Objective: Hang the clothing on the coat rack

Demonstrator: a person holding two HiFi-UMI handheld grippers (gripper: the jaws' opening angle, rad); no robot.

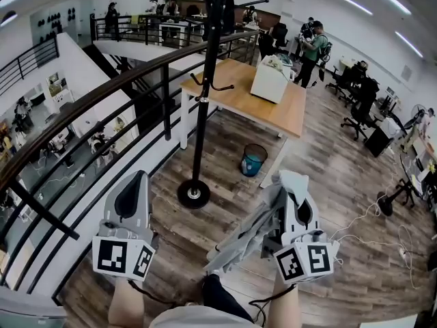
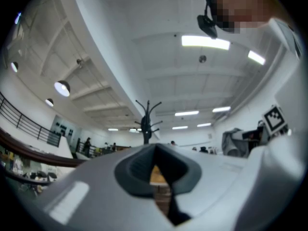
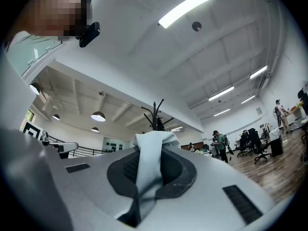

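The right gripper (image 1: 293,191) sits at the near right, its jaws closed narrow on a fold of pale grey clothing (image 1: 240,241). In the right gripper view (image 3: 153,150) the fabric (image 3: 148,163) runs up between the dark pads and bunches into a small tuft just past the tips. In the head view the rest of the garment hangs down and to the left of that gripper, near the person's body, well apart from the coat rack.

The left gripper (image 1: 136,184) is at the near left, level with the right one and clear of the garment. Its own view (image 2: 155,152) shows the jaws drawn together with only a thin slit between them and nothing held there; a sliver of wood colour shows through the slit.

The black coat rack (image 1: 203,101) stands upright beyond both grippers, between them in the head view and a little closer to the left one. Its round base rests on the wooden floor (image 1: 328,176), and short hooks branch from the pole at mid height and at the top. None of the hooks in view carries the grey garment. Both gripper views show the rack's top prongs ahead of the jaws (image 2: 147,121) (image 3: 156,115).

Just behind the rack is a wooden table (image 1: 287,115) with a white box (image 1: 272,80) on it, and a blue bin (image 1: 253,159) stands on the floor at the table's near edge. A dark curved railing (image 1: 102,91) runs along the left side
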